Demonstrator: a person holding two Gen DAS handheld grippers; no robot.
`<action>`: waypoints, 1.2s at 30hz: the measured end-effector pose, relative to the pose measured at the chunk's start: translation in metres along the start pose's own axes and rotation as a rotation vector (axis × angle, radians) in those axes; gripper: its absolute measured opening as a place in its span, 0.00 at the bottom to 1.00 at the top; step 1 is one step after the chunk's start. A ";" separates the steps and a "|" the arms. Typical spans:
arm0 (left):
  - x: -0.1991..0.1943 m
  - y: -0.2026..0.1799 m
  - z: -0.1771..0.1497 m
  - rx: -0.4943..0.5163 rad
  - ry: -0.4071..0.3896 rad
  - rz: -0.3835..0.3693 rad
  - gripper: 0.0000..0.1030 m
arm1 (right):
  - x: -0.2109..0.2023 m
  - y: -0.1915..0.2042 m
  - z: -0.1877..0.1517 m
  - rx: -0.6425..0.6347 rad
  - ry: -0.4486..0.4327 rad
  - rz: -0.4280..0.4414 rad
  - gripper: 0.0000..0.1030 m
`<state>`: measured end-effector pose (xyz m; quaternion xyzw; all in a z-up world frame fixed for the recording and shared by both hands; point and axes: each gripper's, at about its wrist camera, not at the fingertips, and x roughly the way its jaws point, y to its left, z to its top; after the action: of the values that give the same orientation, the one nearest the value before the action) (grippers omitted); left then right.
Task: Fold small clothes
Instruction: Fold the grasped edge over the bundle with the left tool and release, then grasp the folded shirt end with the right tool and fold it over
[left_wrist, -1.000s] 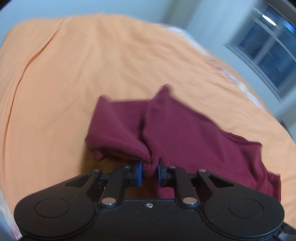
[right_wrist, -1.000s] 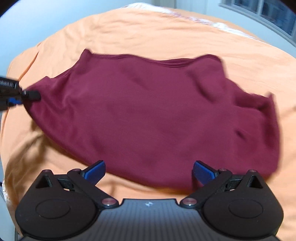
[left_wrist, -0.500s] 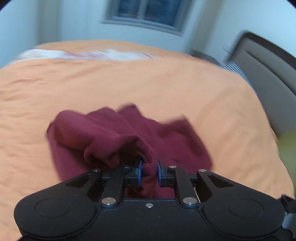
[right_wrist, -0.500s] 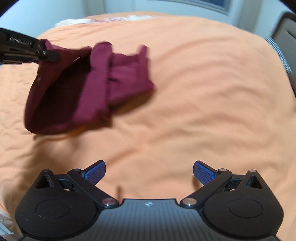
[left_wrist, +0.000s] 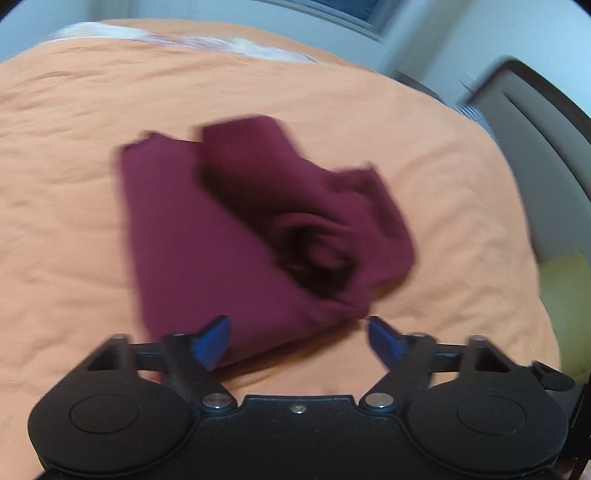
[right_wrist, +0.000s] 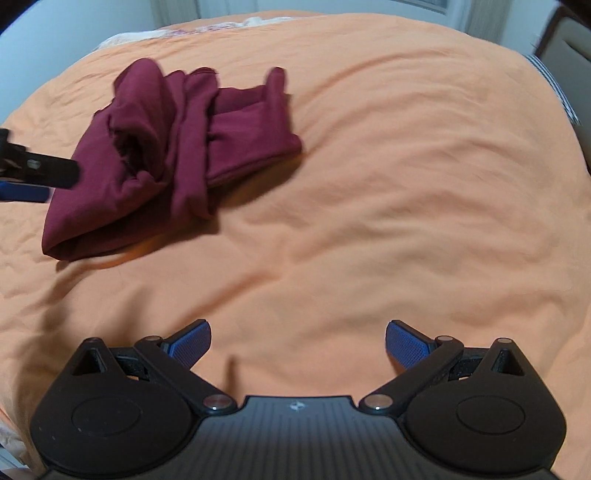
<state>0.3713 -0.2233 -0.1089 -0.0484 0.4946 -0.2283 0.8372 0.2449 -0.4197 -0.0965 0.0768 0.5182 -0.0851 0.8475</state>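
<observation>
While bunched on the orange bedspread (right_wrist: 369, 184), maroon garment (right_wrist: 155, 147) lengthwise near-left to far-right.

Bed with wrinkled orange cloth cover (right_wrist: 388, 192); crumpled maroon fabric garment (right_wrist: 173, 147) lies directly on it, left of centre.

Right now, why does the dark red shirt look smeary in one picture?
Left wrist view: the crumpled maroon cotton shirt has smeared edges from motion blur. Right wrist view: it is sharper, and the orange bedsheet bulges from fisheye distortion.

Crumpled maroon garment (right_wrist: 166, 155) on orange bedspread (right_wrist: 388, 184), right gripper (right_wrist: 297, 341) spread wide, well apart
</observation>
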 end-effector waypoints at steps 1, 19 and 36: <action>-0.005 0.008 -0.003 -0.023 -0.020 0.052 0.97 | 0.002 0.004 0.004 -0.016 -0.002 -0.003 1.00; -0.018 0.100 -0.018 -0.315 0.013 0.374 0.99 | 0.007 0.072 0.137 -0.083 -0.260 0.270 1.00; 0.000 0.088 -0.005 -0.303 0.025 0.319 0.99 | 0.045 0.024 0.148 0.216 -0.180 0.400 0.08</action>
<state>0.3970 -0.1440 -0.1387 -0.0917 0.5350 -0.0167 0.8397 0.3987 -0.4316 -0.0689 0.2600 0.4029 0.0229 0.8773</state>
